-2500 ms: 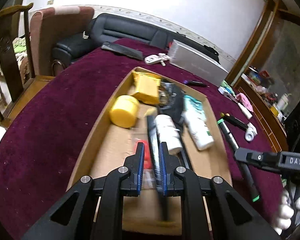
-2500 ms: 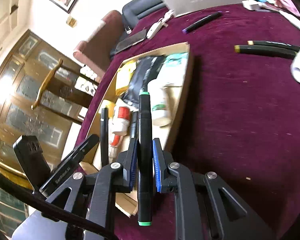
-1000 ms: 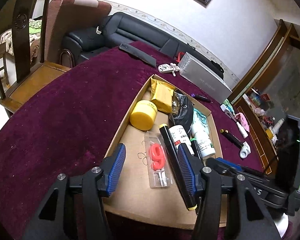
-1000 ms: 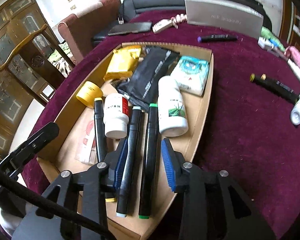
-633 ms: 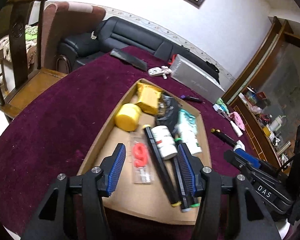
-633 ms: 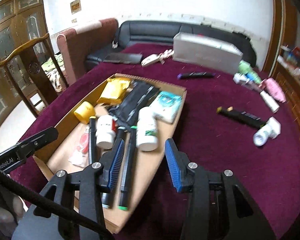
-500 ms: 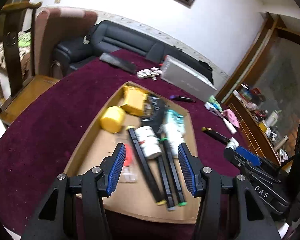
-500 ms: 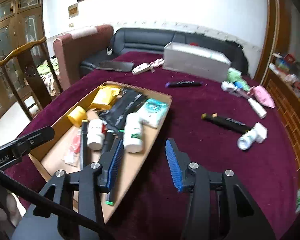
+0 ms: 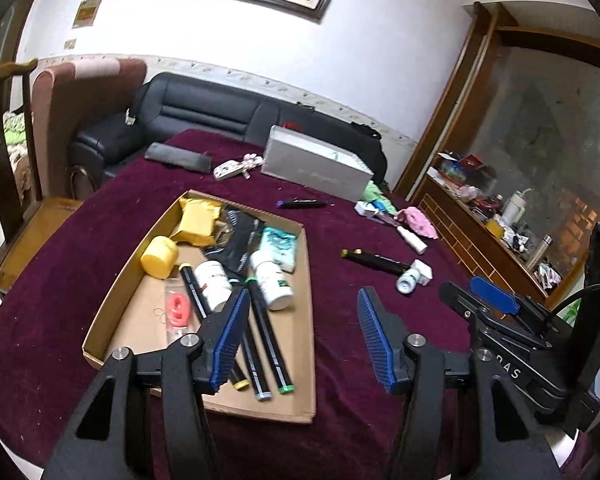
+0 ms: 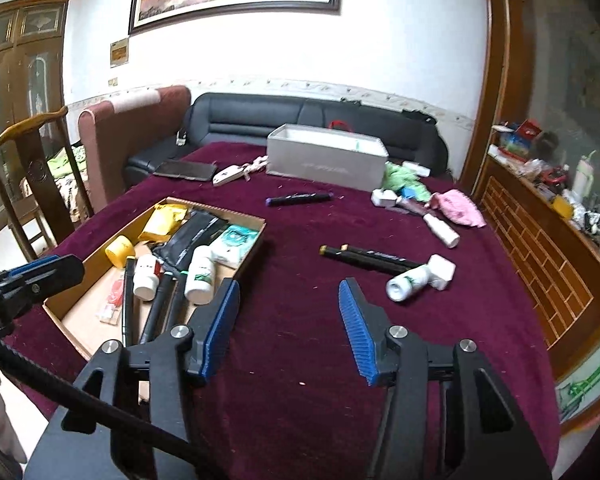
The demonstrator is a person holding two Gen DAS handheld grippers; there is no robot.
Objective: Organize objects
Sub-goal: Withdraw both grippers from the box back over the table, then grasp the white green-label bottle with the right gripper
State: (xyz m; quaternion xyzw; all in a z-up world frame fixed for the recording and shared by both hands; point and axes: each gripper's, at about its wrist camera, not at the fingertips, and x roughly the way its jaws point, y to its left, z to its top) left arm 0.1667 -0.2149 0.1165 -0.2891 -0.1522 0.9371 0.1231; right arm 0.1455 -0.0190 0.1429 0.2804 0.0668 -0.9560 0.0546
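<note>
A shallow cardboard tray [image 9: 309, 280] [image 10: 256, 240] lies on the maroon tablecloth. It holds a yellow jar [image 9: 160, 257], a yellow pouch, a black pouch, a teal pack, two white bottles and three black markers [image 9: 266, 340] [image 10: 156, 312] side by side. My left gripper [image 9: 303, 290] hovers above the tray's right rim, its jaws opening with nothing between them. My right gripper [image 10: 289, 283] hangs over bare cloth right of the tray, its jaws also opening and empty. Two more black markers [image 10: 366, 258] and a tipped white bottle [image 10: 410, 280] lie on the cloth beyond it.
A purple-capped marker [image 10: 298, 199], a silver box [image 10: 326, 160], a remote with keys [image 10: 232, 174] and a black case [image 10: 186, 170] lie farther back. Pink cloth [image 10: 458, 208] and small toiletries sit at the right. A sofa, chairs and a sideboard surround the table.
Both grippers have let go of their markers, which now lie in the tray. They have risen and swung right, away from the tray, and their jaws stand wider.
</note>
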